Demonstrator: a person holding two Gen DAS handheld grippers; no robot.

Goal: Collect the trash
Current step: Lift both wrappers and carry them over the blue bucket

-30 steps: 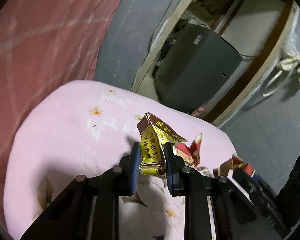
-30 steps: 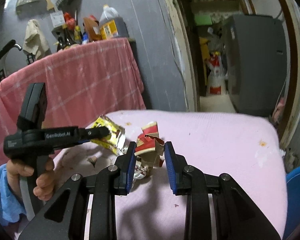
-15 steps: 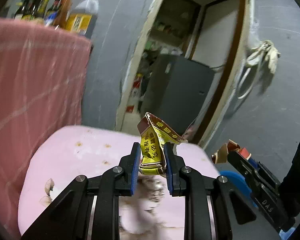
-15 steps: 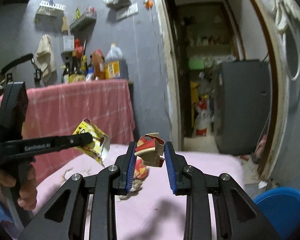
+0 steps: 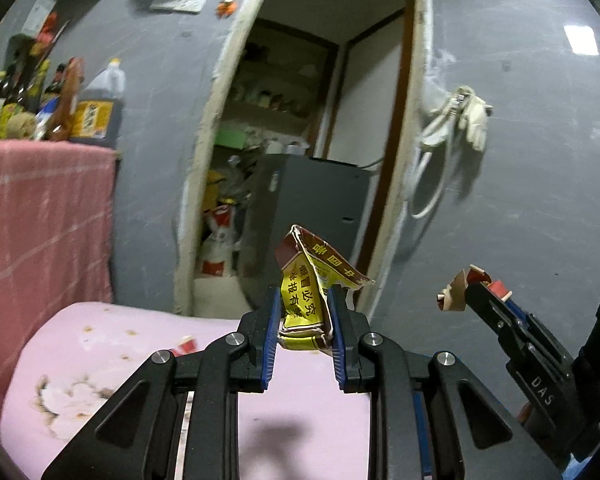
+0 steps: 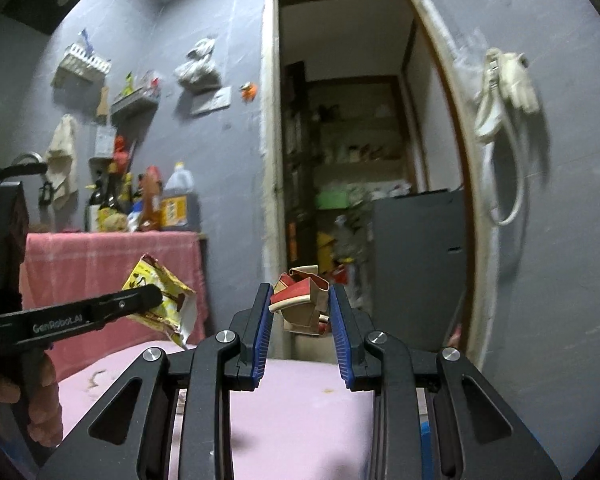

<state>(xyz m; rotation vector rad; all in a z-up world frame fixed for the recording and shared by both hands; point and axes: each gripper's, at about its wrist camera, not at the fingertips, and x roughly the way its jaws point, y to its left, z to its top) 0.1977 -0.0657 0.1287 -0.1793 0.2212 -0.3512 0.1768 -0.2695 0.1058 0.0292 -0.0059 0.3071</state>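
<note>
My left gripper point(image 5: 303, 300) is shut on a crumpled yellow and brown wrapper point(image 5: 309, 288) and holds it in the air above the pink cushioned surface point(image 5: 100, 364). The wrapper also shows in the right wrist view point(image 6: 160, 300), held by the left gripper point(image 6: 156, 298). My right gripper point(image 6: 300, 298) is shut on a crumpled red and tan paper carton point(image 6: 302, 304), also lifted above the pink surface point(image 6: 300, 408). In the left wrist view the right gripper point(image 5: 470, 286) shows at the right with the carton point(image 5: 456, 288) at its tip. A small red scrap point(image 5: 184, 346) lies on the pink surface.
A pink checked cloth point(image 5: 40, 232) covers a counter at the left with bottles point(image 5: 96, 112) on top. An open doorway point(image 6: 352, 184) ahead shows a dark grey cabinet point(image 6: 416, 272) and shelves. Cloths and a hose point(image 6: 500, 120) hang on the grey wall.
Both grippers have risen from the pink surface with their trash and tilted up toward the doorway. The grips have not changed.
</note>
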